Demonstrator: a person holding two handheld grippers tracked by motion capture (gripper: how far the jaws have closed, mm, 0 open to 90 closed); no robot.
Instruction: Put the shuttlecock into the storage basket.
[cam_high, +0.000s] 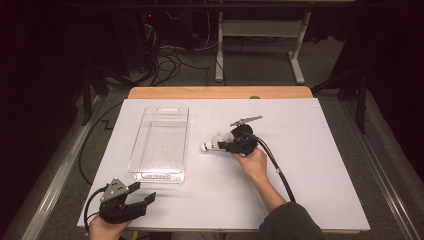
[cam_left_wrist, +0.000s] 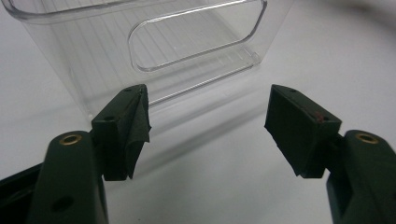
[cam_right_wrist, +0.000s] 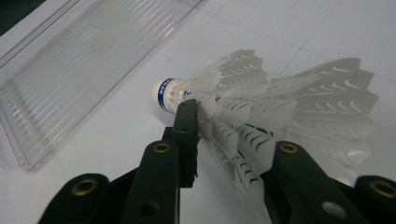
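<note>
A white shuttlecock (cam_high: 211, 146) with a blue-banded cork lies on the white table sheet (cam_high: 320, 165), its cork pointing left toward a clear plastic tray (cam_high: 137, 147). My right gripper (cam_high: 223, 143) is shut on its feather skirt. In the right gripper view the shuttlecock (cam_right_wrist: 261, 107) sits between the jaws; the left jaw presses the feathers and the right jaw's pad is hidden behind them, with my right gripper (cam_right_wrist: 229, 135) low over the sheet. My left gripper (cam_high: 143, 193) rests open at the front left corner. In the left gripper view my left gripper (cam_left_wrist: 208, 130) faces the tray's near end wall (cam_left_wrist: 93, 60), with nothing between the jaws.
The tray is empty and lies lengthwise left of centre. A black cable (cam_high: 277, 170) trails from the right gripper toward the front edge. A wooden table edge (cam_high: 220, 92) shows beyond the sheet, and desk legs and cables stand on the floor behind.
</note>
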